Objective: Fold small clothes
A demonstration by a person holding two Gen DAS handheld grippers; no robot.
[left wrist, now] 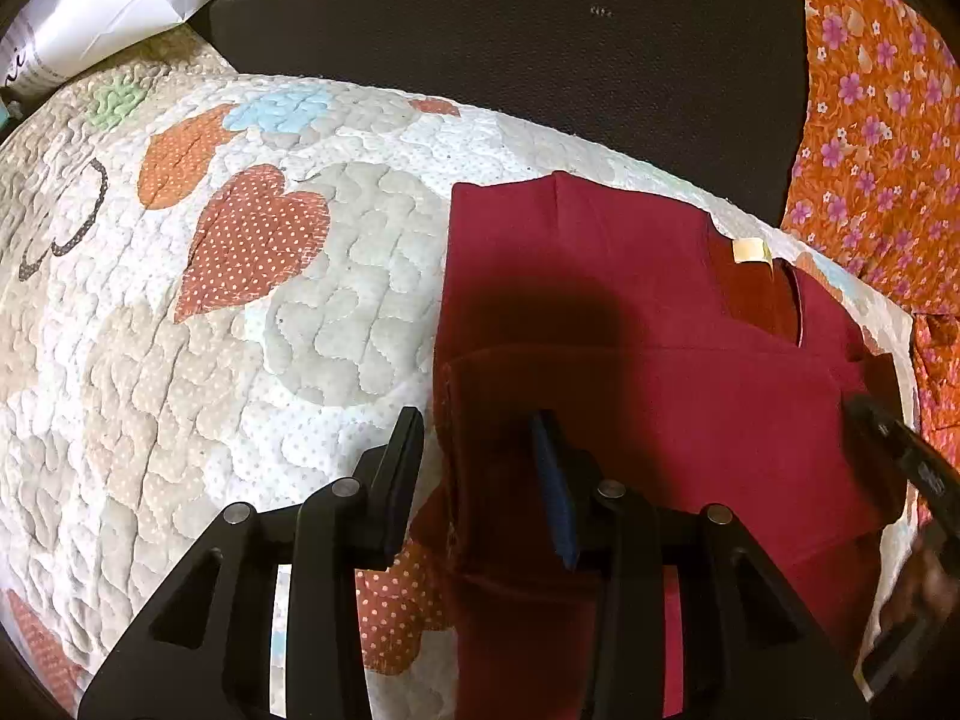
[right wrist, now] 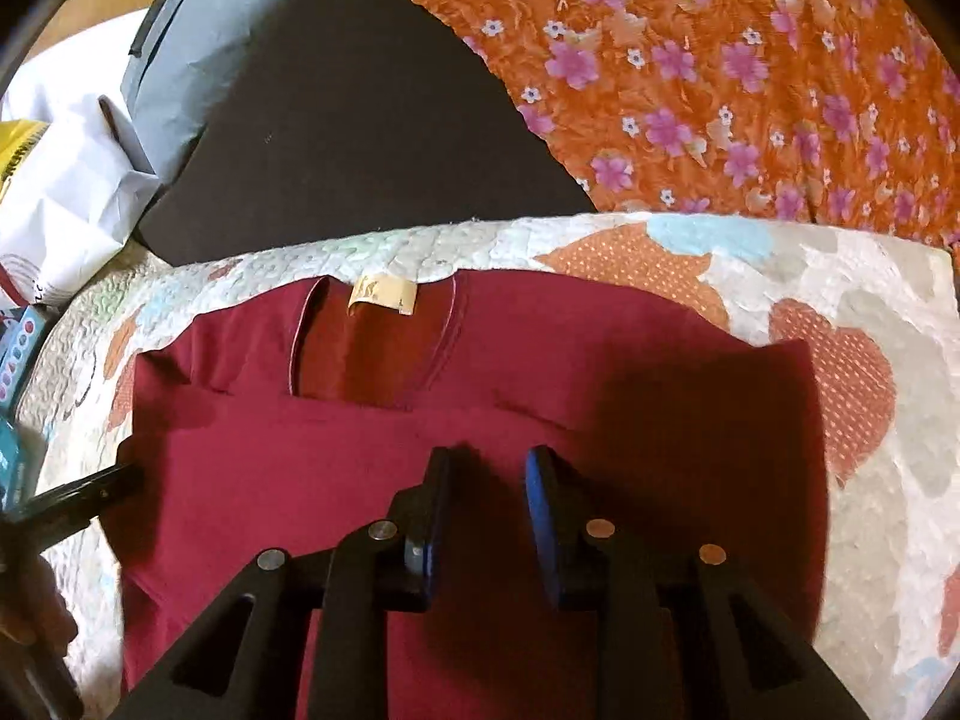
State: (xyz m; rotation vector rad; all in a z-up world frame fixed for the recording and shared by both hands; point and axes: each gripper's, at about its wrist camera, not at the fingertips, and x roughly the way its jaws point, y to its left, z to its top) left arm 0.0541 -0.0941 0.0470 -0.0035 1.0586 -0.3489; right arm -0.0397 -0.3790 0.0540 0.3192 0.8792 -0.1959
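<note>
Both claws [left wrist: 477, 420] [right wrist: 486, 459] apart, empty, over flat dark-red shirt [right wrist: 420, 450], neck label up

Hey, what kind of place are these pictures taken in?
Probably a home, perhaps a bedroom: a dark red shirt lies on a patchwork quilt with heart patches, beside an orange floral cloth. White bags sit at the edge.

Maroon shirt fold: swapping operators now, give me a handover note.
Left gripper: open, straddling the shirt's left edge, gripping nothing.
Right gripper: open above mid-shirt, empty.
Maroon shirt: flat on the heart quilt, collar and neck label at the far side.
Done: a folded layer lies across the near part.
Left: remaining folds, probably sides inward next.
</note>
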